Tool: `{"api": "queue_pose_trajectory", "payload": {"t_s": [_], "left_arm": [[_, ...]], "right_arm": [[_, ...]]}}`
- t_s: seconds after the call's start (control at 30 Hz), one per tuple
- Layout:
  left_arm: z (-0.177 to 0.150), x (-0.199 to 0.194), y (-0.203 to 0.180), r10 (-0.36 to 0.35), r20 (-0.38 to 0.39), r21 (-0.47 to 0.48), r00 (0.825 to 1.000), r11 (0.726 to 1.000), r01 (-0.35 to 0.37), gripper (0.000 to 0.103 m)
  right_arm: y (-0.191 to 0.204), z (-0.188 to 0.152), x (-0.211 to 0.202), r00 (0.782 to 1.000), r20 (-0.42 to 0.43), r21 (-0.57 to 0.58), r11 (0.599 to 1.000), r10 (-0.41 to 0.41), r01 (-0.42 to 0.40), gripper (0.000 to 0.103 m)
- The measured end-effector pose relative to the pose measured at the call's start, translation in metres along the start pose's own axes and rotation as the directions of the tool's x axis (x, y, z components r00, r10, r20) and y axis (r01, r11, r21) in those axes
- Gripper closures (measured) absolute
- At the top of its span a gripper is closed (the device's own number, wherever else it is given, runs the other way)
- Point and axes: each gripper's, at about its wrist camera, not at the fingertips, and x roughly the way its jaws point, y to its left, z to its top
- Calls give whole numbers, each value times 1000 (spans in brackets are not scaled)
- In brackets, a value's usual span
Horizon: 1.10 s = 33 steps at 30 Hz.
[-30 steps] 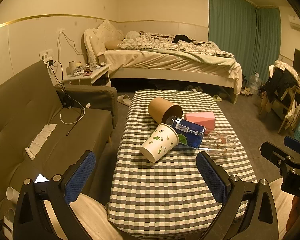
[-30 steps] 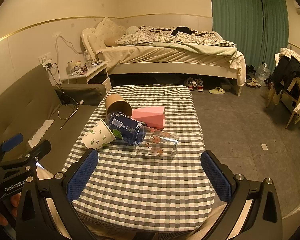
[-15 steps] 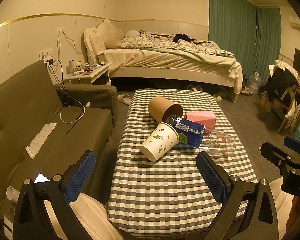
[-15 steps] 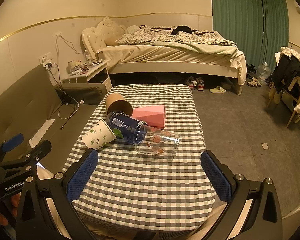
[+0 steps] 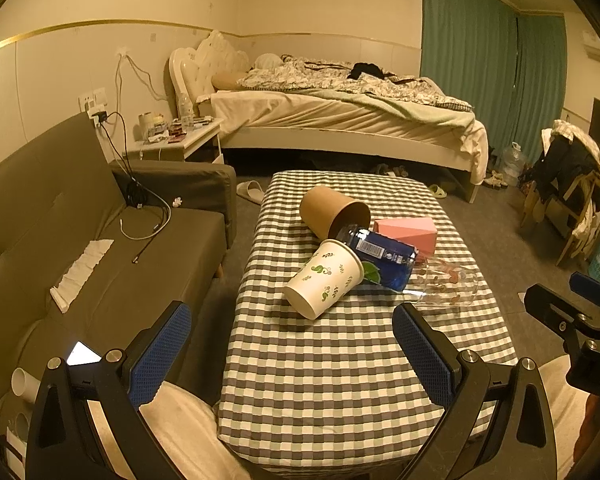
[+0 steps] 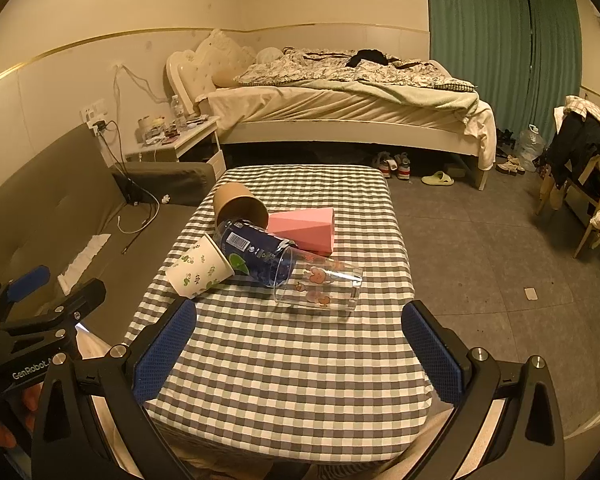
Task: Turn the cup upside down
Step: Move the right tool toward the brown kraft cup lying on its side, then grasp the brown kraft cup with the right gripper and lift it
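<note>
in the left wrist view, the left gripper (image 5: 292,344) is hanging wide open over the near end of the checked table (image 5: 340,380), holding nothing. the white leaf-print paper cup (image 5: 324,278) is lying on its side mid-table, mouth tilted toward the camera, leaning against a blue cup (image 5: 384,258); a brown cup (image 5: 332,212) and pink box (image 5: 408,232) are lying behind.

in the right wrist view, the right gripper (image 6: 298,350) is also gaping wide and empty, with a clear glass (image 6: 320,284) on its side just ahead. no cup is grasped yet, so this looks like the approach; the next move is likely calling for closing across a cup's wall, then turning it mouth down.
</note>
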Motion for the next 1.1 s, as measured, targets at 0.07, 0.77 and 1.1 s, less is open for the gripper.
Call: {"api": "queue_pose_trajectory", "payload": {"t_s": [0.07, 0.77, 1.1], "left_arm": [[4, 8, 4, 2, -16, -10, 1000, 1000, -2, 0], [67, 151, 107, 124, -162, -157, 979, 976, -150, 0], [57, 200, 130, 126, -245, -185, 961, 967, -173, 0]], "right_arm": [[2, 3, 5, 1000, -11, -7, 1000, 6, -6, 0], [94, 124, 212, 970, -226, -260, 954, 91, -150, 0], [115, 123, 322, 903, -430, -347, 921, 12, -178, 0]]}}
